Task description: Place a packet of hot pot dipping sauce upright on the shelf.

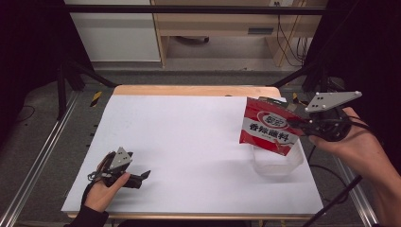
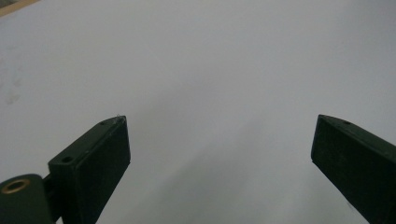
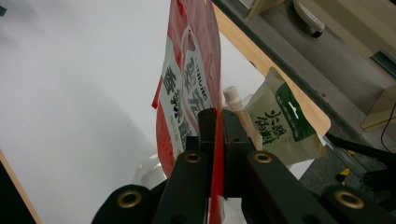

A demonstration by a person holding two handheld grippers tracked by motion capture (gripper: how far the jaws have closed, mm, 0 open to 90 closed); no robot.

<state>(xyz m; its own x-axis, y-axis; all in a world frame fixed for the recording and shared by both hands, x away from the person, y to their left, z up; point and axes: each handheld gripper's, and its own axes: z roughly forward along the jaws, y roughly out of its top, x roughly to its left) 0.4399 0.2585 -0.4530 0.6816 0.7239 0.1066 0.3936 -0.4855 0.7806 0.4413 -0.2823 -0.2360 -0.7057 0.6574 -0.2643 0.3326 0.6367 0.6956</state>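
A red sauce pouch (image 1: 267, 126) with white label and dark lettering hangs in the air at the table's right side, above a clear plastic tub (image 1: 278, 163). My right gripper (image 1: 302, 124) is shut on the pouch's right edge. In the right gripper view the jaws pinch the red pouch (image 3: 187, 88) edge-on, and the right gripper (image 3: 215, 121) points across the white table. My left gripper (image 1: 144, 175) rests near the table's front left, held in a hand. Its jaws stand wide apart over bare white surface, and nothing lies between the left gripper (image 2: 219, 140) fingers.
A green and beige spouted pouch (image 3: 275, 126) lies on the table's far right edge behind the red one. The white board (image 1: 189, 142) covers a wooden table. Metal rails run along both sides, with cabinets and cables beyond.
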